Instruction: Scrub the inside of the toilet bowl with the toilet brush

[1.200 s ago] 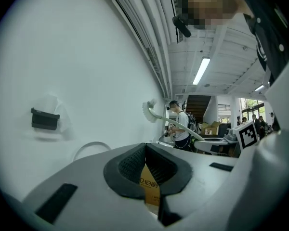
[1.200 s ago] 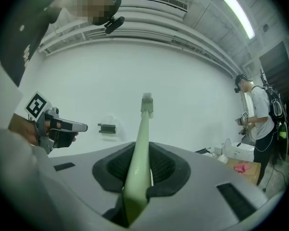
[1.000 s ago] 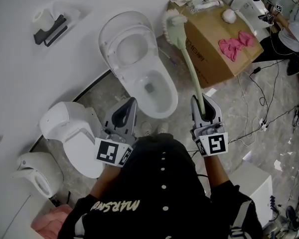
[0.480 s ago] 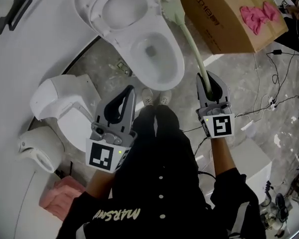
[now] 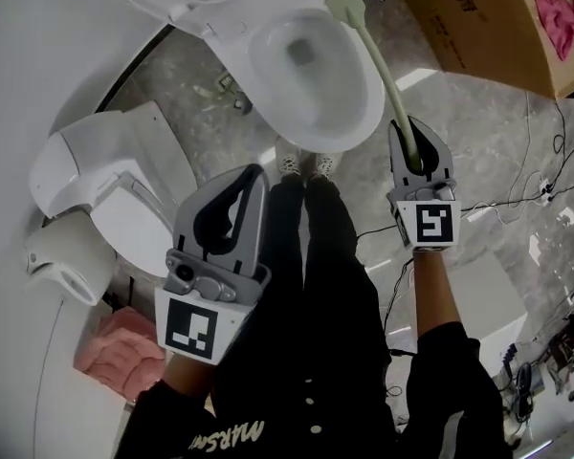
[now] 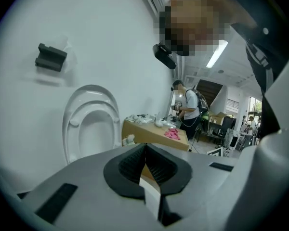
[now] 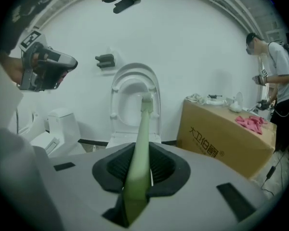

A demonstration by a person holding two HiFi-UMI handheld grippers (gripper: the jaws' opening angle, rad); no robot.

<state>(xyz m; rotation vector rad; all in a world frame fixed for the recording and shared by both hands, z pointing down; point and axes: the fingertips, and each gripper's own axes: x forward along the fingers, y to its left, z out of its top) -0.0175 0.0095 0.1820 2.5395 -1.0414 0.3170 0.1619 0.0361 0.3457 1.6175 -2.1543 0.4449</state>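
Note:
The white toilet bowl (image 5: 356, 113) is open at the top of the head view, its lid (image 7: 135, 96) raised against the wall. My right gripper (image 5: 408, 130) is shut on the pale green toilet brush handle (image 5: 375, 60), which slants up past the bowl's right rim. The brush head (image 7: 147, 103) points toward the raised lid and is cut off at the head view's top edge. My left gripper (image 5: 251, 174) hangs lower left of the bowl, jaws shut with nothing between them (image 6: 144, 147).
A cardboard box (image 5: 478, 17) with a pink cloth (image 5: 555, 8) stands right of the toilet. A second white toilet (image 5: 115, 185) sits at left, a pink cloth (image 5: 124, 352) below it. Cables (image 5: 517, 208) cross the floor at right. A person (image 7: 274, 76) stands behind the box.
The view has swung downward and nearer: the toilet has slid to the top of the frame and the brush head has passed its edge. Both grippers keep their hold and spacing.

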